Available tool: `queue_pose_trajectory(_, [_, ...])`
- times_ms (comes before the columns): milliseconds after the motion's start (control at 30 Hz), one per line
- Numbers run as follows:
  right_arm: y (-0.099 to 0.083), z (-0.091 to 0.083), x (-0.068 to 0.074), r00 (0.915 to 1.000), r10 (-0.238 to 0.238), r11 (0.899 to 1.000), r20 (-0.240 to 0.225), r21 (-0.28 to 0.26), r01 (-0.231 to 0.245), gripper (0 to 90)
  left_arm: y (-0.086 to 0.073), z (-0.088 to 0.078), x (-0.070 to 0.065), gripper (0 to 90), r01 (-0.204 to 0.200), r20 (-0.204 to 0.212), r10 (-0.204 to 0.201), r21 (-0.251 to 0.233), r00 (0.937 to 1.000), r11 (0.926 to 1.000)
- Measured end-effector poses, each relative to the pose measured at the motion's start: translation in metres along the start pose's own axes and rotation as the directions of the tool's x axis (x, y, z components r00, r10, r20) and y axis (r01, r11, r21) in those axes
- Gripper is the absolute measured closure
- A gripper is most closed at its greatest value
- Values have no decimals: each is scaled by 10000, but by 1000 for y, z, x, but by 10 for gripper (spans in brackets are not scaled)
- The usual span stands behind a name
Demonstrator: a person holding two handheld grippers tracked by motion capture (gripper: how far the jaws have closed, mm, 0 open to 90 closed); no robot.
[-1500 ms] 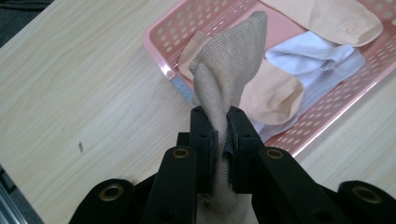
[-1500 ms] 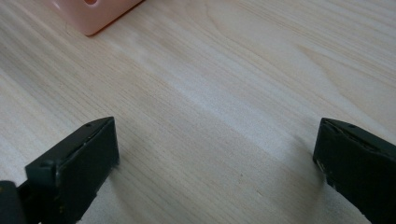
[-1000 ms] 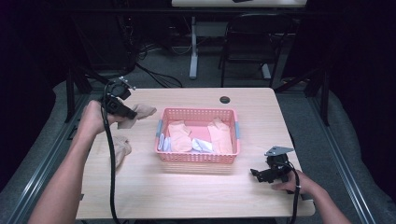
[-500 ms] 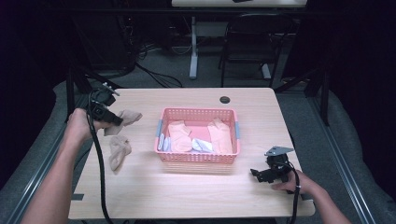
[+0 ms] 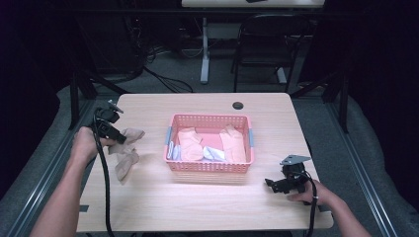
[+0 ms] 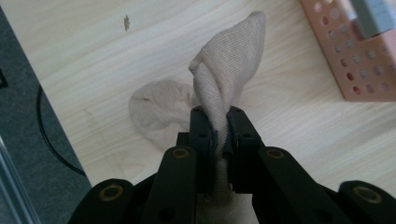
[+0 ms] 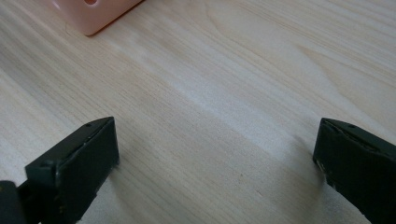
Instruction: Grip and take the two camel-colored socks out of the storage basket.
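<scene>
Sock (image 6: 227, 88), unlabelled beige, pinched by left hand-held gripper (image 6: 219, 135).

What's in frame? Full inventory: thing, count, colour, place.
table: 1, light wood, centre
basket: 1, pink, mid-table
socks in basket: several, peach plus white, exact count unclear
tan sock: 1, clamped in left tool, left of basket
second tan sock: 1, on the table just under it
grommet: 1, black, far table edge
chair: 1, black, behind table
left tool: black, shut on tan sock, table's left edge
right tool: black, jaws open, resting near front right
hands: 2, one per tool
</scene>
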State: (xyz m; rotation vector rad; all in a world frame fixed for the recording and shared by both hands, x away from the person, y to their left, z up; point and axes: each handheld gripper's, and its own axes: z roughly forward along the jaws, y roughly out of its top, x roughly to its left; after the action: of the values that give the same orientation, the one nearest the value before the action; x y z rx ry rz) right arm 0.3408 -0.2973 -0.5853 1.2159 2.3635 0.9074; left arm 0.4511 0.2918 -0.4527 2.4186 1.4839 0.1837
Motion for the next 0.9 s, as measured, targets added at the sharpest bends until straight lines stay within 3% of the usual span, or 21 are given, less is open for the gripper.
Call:
queue_pose_trajectory(200, [0, 0, 0, 10000, 1, 10000, -5, 7, -1, 0, -6, 31, 11, 819, 631, 265, -642, 379, 9976, 9973])
queue_pose_trajectory(267, [0, 0, 0, 10000, 3, 10000, -15, 2, -3, 0, -9, 42, 15, 812, 999, 545, -1023, 448, 9933, 9940])
queue_pose_trajectory(400, [0, 0, 0, 10000, 6, 10000, -10, 7, -6, 0, -10, 46, 18, 742, 1245, 556, -1269, 451, 9903, 9912])
queue_pose_trajectory(433, [0, 0, 0, 10000, 3, 10000, -3, 4, -3, 0, -10, 45, 18, 615, 1322, 425, -1340, 422, 9901, 9903])
queue_pose_trajectory(533, [0, 0, 0, 10000, 5, 10000, -2, 10, -5, 0, -11, 41, 17, 395, 1361, 213, -1370, 372, 9903, 9900])
queue_pose_trajectory(567, [0, 0, 0, 10000, 10, 10000, -9, 7, -10, 0, -11, 38, 17, 395, 1328, 153, -1334, 334, 9909, 9906])
queue_pose_trajectory(600, [0, 0, 0, 10000, 8, 10000, -5, 18, -8, 0, -13, 36, 16, 313, 1353, 135, -1357, 242, 9907, 9905])
queue_pose_trajectory(633, [0, 0, 0, 10000, 8, 10000, -5, 18, -8, 0, -14, 33, 15, 313, 1325, 121, -1328, 215, 9911, 9910])
queue_pose_trajectory(700, [0, 0, 0, 10000, 2, 10000, -13, 0, -2, 0, -16, 27, 12, 212, 1229, 43, -1230, 168, 9924, 9923])
queue_pose_trajectory(900, [0, 0, 0, 10000, 16, 10000, 39, -5, -16, 0, -30, 2, -7, 122, 767, -246, -784, -651, 9966, 9949])
